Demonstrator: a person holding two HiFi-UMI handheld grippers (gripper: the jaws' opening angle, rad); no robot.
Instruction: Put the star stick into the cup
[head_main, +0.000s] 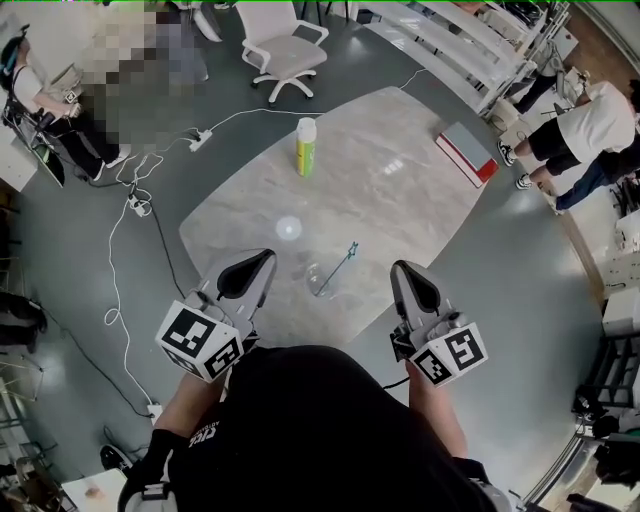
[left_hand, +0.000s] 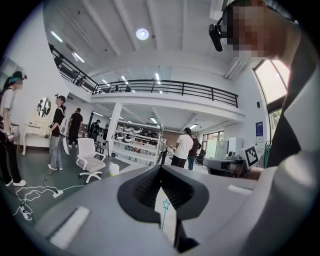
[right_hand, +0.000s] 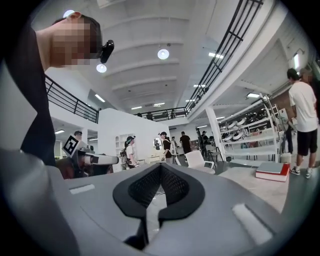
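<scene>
Your clear cup (head_main: 318, 280) stands upright on the pale marbled table (head_main: 400, 170), close to its near edge and about midway along. The thin teal star stick (head_main: 340, 265) leans inside it, with its star end tilted up to the right.

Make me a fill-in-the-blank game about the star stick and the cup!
The star stick leans inside the clear ____.
The office chair beyond the table is ____.
The left tongs and right tongs both hold ____.
Missing words: cup, white, nothing.
</scene>
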